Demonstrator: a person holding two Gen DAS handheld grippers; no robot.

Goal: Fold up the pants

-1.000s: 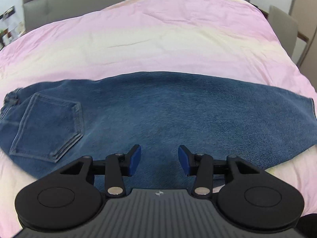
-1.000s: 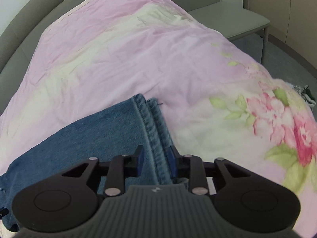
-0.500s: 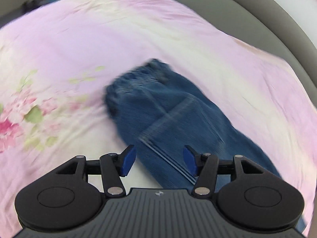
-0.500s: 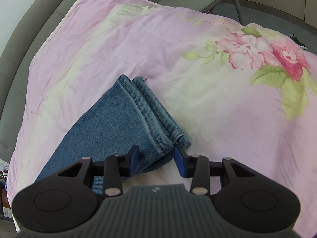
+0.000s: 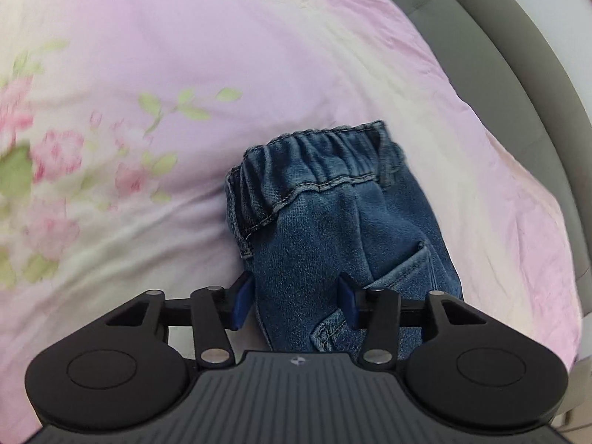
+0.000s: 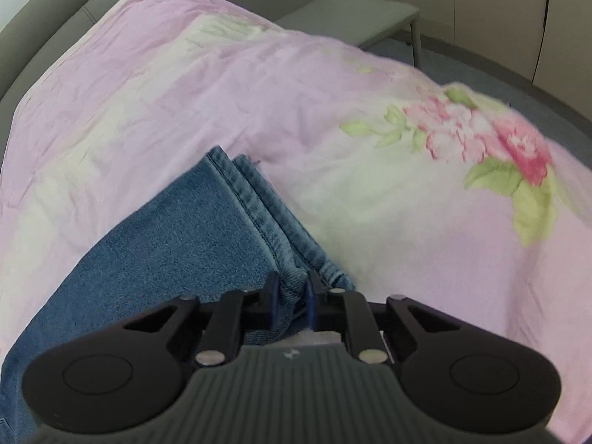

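Looking along the left gripper [image 5: 294,301], the view is now resting on the waistband end of the jeans [image 5: 344,229] instead of their middle; its jaws are standing about half open after narrowing a little, straddling the denim without pressing it. Turning to the right wrist view, the right gripper [image 6: 292,299] is pinching the stacked leg hems [image 6: 273,222], its jaws having just closed on them. Both ends are lying on the pink floral bedspread [image 6: 185,85], ready for lifting hems toward waistband; no containers are showing
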